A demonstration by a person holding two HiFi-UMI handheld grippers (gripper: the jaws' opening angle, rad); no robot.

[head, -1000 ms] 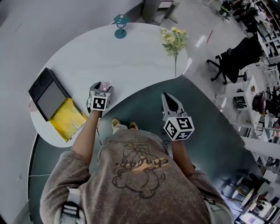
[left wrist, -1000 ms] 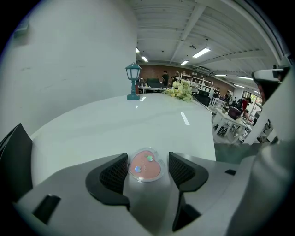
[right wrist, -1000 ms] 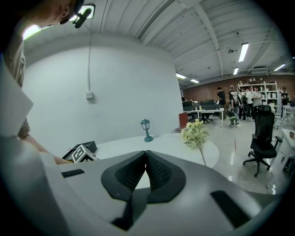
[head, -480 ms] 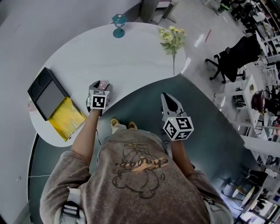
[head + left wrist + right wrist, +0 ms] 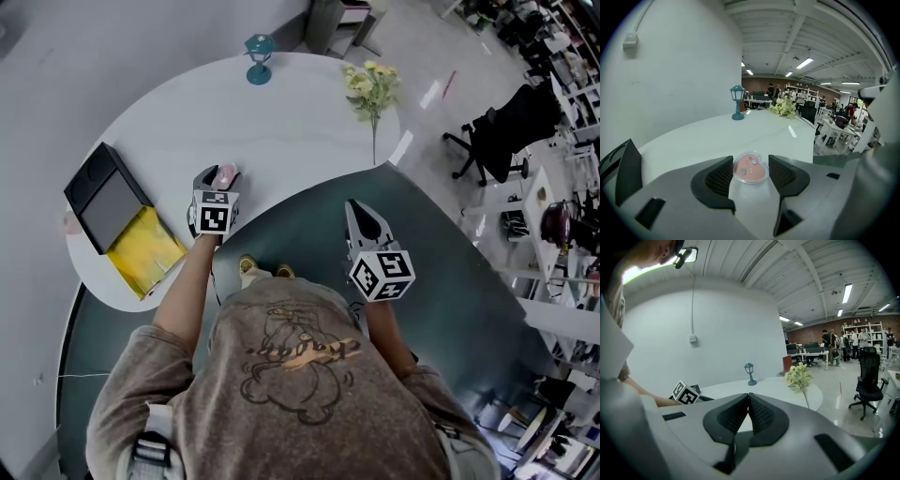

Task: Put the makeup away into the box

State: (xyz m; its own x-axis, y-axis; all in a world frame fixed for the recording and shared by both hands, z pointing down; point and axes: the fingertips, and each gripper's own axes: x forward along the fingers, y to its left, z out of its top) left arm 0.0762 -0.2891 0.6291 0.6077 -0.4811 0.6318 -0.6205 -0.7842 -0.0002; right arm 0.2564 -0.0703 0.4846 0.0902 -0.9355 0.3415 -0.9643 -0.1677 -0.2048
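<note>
A pink heart-shaped makeup compact (image 5: 750, 169) sits between the pads of my left gripper (image 5: 751, 161). The jaws have just been closing and now press on both its sides. In the head view the left gripper (image 5: 217, 175) holds the compact (image 5: 226, 174) just above the white table (image 5: 281, 131), near its front edge. The box (image 5: 122, 223) lies open at the table's left end, with a black lid and a yellow inside. My right gripper (image 5: 364, 214) hangs over the dark floor to the right, its jaws touching (image 5: 748, 401) with nothing in them.
A teal lantern (image 5: 259, 55) stands at the table's far edge, and a bunch of yellow flowers (image 5: 370, 84) at its right tip. A black office chair (image 5: 506, 127) and desks lie beyond on the right. The person's body fills the lower part of the head view.
My left gripper's jaws have narrowed onto the pink compact and the gripper has risen a little with it. The right gripper has stayed in place.
</note>
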